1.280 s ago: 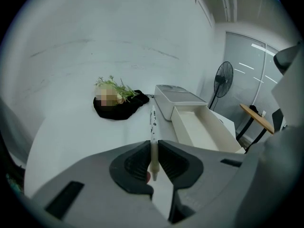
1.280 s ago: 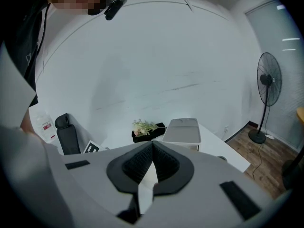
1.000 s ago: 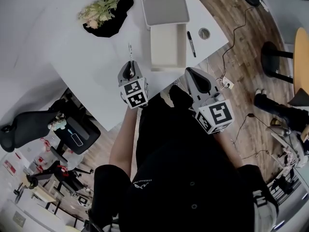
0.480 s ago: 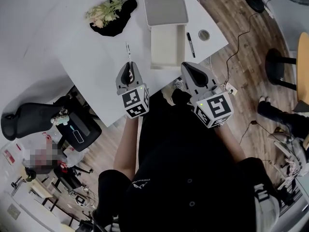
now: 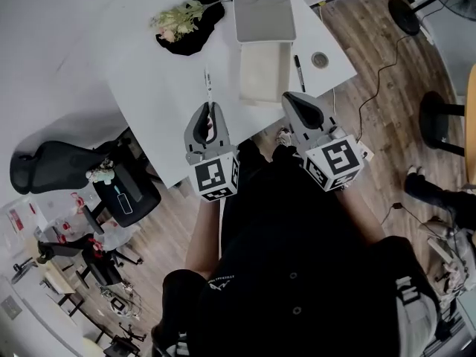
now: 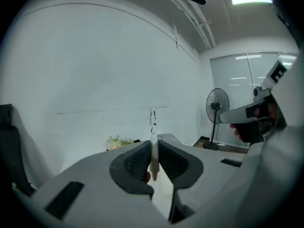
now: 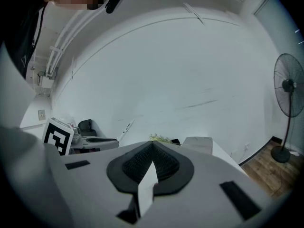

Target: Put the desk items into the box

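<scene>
left tool (image 6: 153, 151) clamped on slim white plastic pen (image 6: 153, 122), just left of open white rectangular box (image 5: 243, 73). pen likely light, stiff, slippery; mid-barrel hold suits. right tool (image 7: 151, 159) pressed together, empty.

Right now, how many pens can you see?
2. A white pen is clamped between the fingers of the left gripper; a black marker lies on the desk right of the box. More may hide in the box.

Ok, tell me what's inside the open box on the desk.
Inside the box only bare pale floor shows, no items. The right gripper covers its near right corner.
</scene>
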